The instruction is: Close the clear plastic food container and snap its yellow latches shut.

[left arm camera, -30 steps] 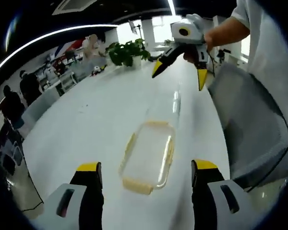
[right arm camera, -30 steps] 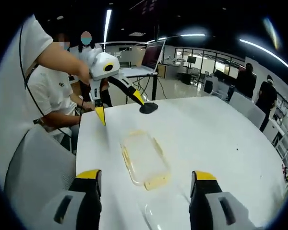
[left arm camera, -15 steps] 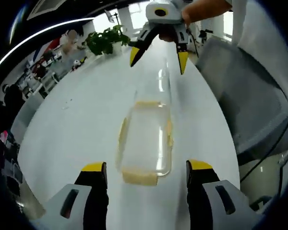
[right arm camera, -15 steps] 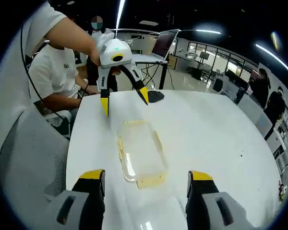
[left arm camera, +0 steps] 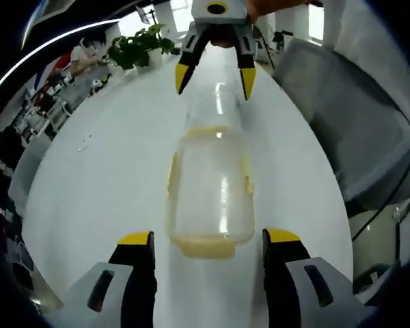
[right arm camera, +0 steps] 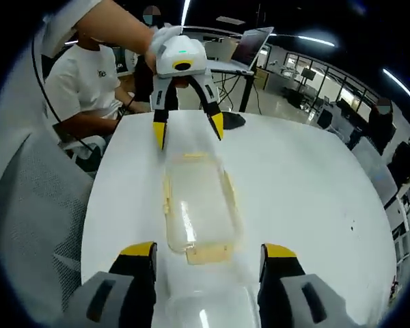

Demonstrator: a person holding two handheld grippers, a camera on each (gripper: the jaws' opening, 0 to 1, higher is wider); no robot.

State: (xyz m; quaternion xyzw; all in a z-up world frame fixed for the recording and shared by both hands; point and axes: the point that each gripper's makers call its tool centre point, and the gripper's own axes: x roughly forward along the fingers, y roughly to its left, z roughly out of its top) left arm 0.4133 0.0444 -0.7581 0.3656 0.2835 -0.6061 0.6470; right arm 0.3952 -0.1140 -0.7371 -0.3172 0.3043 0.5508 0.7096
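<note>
The clear plastic container (left arm camera: 208,188) with yellow latches on its ends and sides lies lengthwise on the white table (left arm camera: 102,178). My left gripper (left arm camera: 208,239) stands open at its near end, one jaw on each side of the end latch (left arm camera: 205,247). My right gripper (left arm camera: 214,78) hangs open beyond the far end. A second clear plastic piece (left arm camera: 219,102) with no yellow lies between that gripper and the container. In the right gripper view the container (right arm camera: 198,205) lies ahead of the open right gripper (right arm camera: 206,251), the clear piece (right arm camera: 205,311) sits between its jaws, and the left gripper (right arm camera: 188,130) is open past the far end.
A grey mesh chair (left arm camera: 342,116) stands beside the table's long edge. Potted plants (left arm camera: 140,51) are at the far end in the left gripper view. A laptop (right arm camera: 249,48) and a seated person (right arm camera: 89,89) are past the other end. Several people stand farther off.
Both grippers have come lower and closer, lining up at opposite ends of the container. The container and the clear piece have stayed put on the table.
</note>
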